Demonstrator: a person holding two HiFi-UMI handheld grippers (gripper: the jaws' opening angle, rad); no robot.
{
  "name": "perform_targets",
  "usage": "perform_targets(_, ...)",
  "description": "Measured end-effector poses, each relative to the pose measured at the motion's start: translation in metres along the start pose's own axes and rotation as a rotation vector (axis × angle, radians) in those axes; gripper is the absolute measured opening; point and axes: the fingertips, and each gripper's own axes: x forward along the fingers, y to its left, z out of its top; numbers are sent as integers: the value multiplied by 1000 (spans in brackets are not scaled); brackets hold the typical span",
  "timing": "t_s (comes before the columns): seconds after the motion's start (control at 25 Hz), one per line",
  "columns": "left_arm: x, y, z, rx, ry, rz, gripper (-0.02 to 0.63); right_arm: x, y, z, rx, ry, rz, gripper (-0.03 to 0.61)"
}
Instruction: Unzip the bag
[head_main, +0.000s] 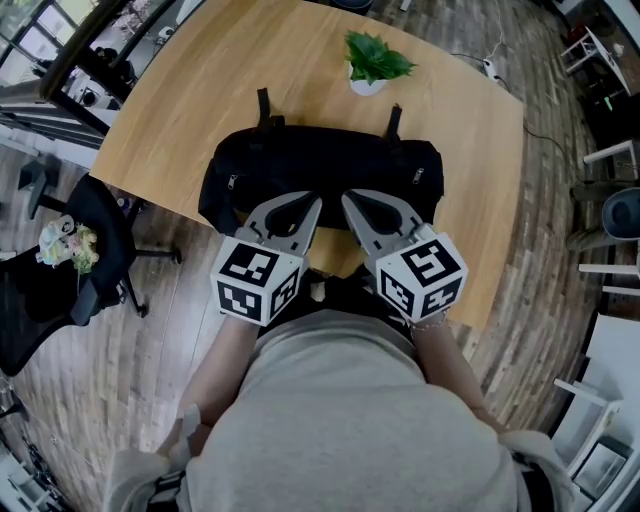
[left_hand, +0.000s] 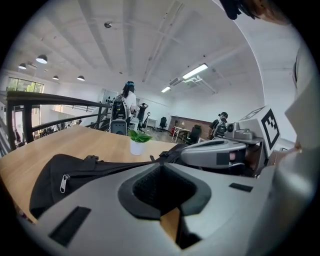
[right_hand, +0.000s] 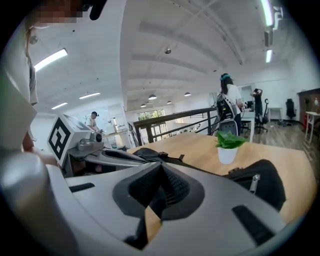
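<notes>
Just beyond the fingertips, the black fabric bag (head_main: 320, 160) lies on the light wooden table (head_main: 200, 90), apparently still zipped. The left gripper (head_main: 316, 203) and the right gripper (head_main: 346, 198) hover with fingers together, empty. Step: approach. Next, open one gripper and clamp a metal zip pull (right_hand: 254, 183).

Black bag (head_main: 320, 165) on tan wooden table (head_main: 200, 90); green plant (head_main: 377, 55) in white pot (head_main: 366, 87).

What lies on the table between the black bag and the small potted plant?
Only bare wooden table lies between the bag and the potted plant, as the head view shows; one strap of the bag reaches into that stretch.
</notes>
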Motion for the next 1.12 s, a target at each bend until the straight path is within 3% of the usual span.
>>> perform_targets(0.16, 2, -6, -7, 24, 36, -2, 26, -5, -1, -2, 0, 4, 30, 6)
perform_targets(0.64, 7, -4, -13, -39, 35, 6, 17, -2, -1, -15, 70, 26, 38, 6)
perform_targets(1.12, 13, -4, -17, -56, 58, -4, 17, 3, -2, -17, 65, 29, 51, 6)
